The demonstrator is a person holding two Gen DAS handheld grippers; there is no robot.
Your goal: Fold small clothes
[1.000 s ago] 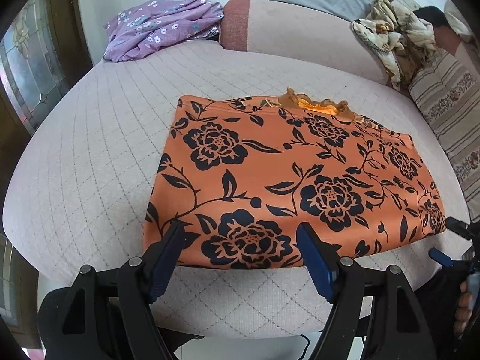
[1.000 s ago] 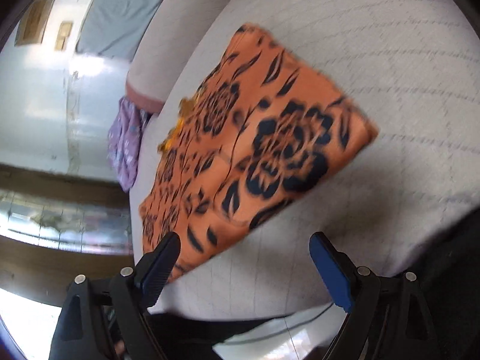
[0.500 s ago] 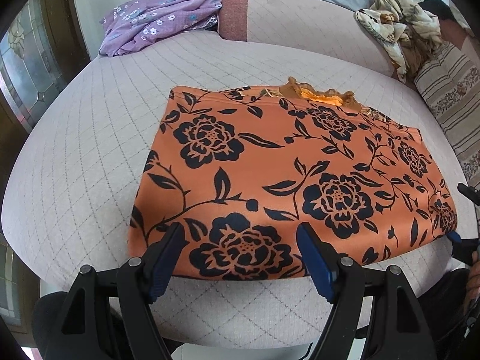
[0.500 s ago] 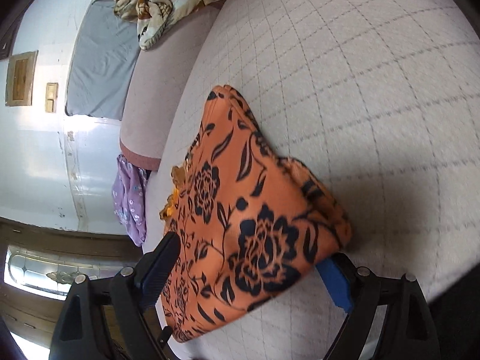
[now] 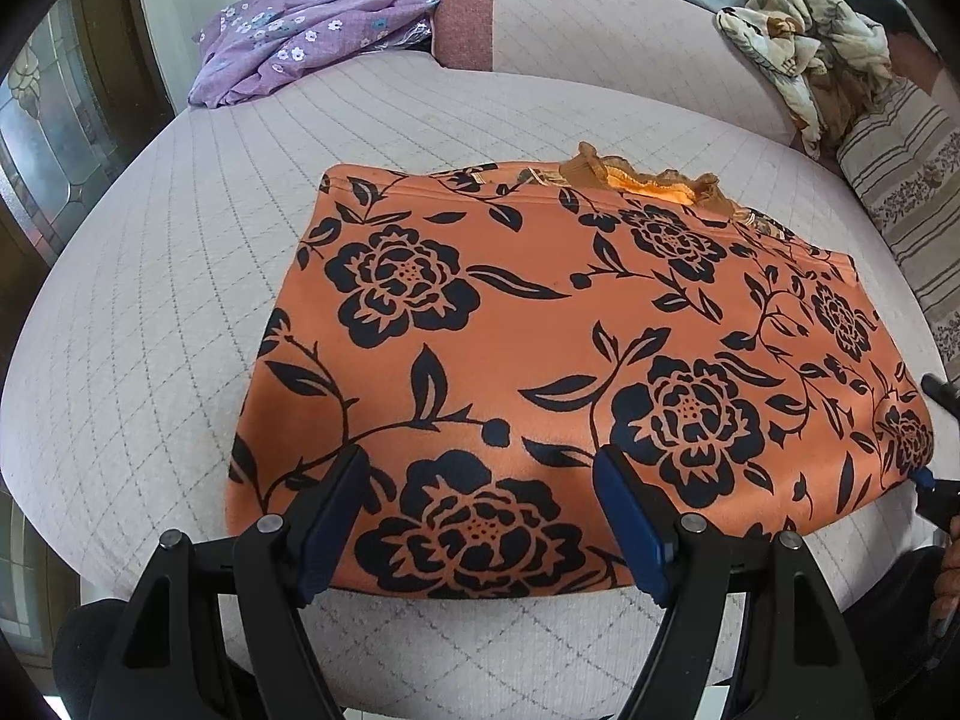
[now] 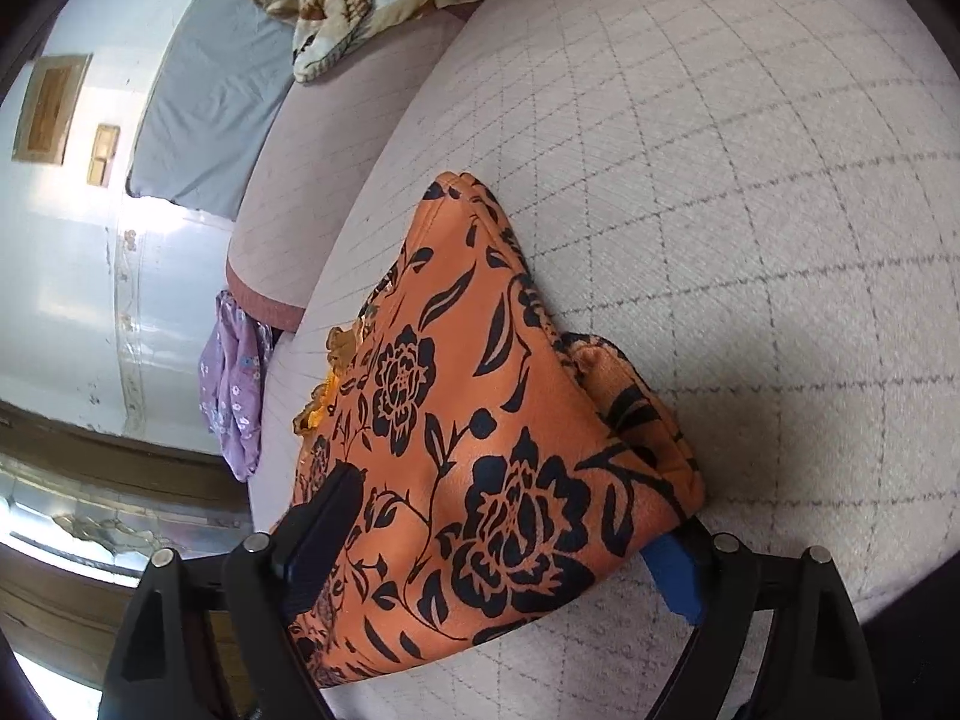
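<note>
R-wrist view only – garment corner lifted

the things lie on a bed with a pale pinkish quilted cover, stitched in a grey diamond grid. near its front edge lies an orange garment with black flowers and leaves, folded flat into a rough rectangle; a frilled orange trim shows at its far edge. in the right wrist view the right end of the garment is raised from the cover in a thick fold. at the far left corner lies a crumpled purple cloth with small white and blue flowers. behind it, a long pink bolster lies along the far side.
</note>
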